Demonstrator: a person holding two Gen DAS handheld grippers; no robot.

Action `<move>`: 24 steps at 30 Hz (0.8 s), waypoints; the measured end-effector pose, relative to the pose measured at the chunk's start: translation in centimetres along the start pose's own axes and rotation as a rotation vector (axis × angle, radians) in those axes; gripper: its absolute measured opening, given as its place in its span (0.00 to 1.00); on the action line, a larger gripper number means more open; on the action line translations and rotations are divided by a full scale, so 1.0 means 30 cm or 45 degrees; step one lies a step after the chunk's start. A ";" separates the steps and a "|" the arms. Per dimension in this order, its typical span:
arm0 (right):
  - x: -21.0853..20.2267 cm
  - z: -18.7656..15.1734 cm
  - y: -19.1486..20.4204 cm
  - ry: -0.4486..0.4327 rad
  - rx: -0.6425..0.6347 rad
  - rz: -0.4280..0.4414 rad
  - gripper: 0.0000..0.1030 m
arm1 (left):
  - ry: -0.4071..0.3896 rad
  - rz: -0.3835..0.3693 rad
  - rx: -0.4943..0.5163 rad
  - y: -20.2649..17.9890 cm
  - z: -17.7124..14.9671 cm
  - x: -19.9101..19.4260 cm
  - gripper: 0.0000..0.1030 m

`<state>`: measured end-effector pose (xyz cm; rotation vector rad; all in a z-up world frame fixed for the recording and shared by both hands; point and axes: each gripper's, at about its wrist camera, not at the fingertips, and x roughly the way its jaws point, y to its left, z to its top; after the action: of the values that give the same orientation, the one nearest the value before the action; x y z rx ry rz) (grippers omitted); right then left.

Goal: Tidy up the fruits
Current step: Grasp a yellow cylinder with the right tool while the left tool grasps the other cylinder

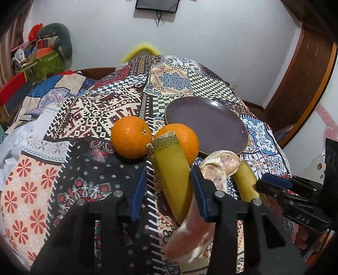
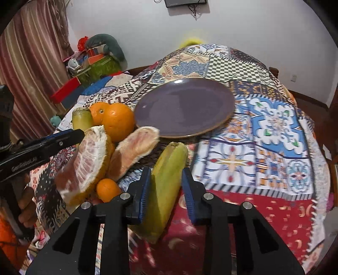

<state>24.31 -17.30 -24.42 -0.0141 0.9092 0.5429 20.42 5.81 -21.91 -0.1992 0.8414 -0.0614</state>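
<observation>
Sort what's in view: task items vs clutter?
Job:
- purple plate
- two oranges
- small orange
- two green banana pieces
- peeled pomelo pieces

Lying about:
- patchwork cloth
- pile of boxes and bags
- curtain
- wall screen

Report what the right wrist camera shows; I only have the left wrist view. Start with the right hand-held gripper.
Observer: The right hand-held gripper straddles a green-yellow banana, with one pad close on each side. I cannot tell if the pads are pressing on it.
Operator: Name any fruit hidden from me.
Observer: A small orange sits low on the cloth, right beside the pomelo wedge.
</observation>
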 end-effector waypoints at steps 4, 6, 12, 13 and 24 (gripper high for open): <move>-0.004 0.000 -0.010 0.021 -0.001 0.020 0.27 | 0.041 0.004 -0.024 -0.008 0.007 0.048 0.42; 0.008 0.000 0.005 0.024 -0.004 0.038 0.27 | 0.054 0.008 -0.032 -0.011 0.008 0.071 0.42; 0.064 -0.001 0.054 0.039 -0.036 0.023 0.38 | 0.057 -0.015 -0.027 -0.012 0.005 0.082 0.40; 0.077 -0.001 0.054 0.049 -0.029 0.028 0.41 | 0.056 -0.021 -0.024 -0.012 0.005 0.079 0.40; 0.125 -0.004 0.048 0.056 0.068 0.073 0.38 | -0.010 -0.075 0.019 -0.045 0.008 -0.021 0.34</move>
<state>25.41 -14.42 -27.00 0.0488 0.9692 0.5734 20.21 4.62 -21.01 -0.2096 0.8268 -0.1220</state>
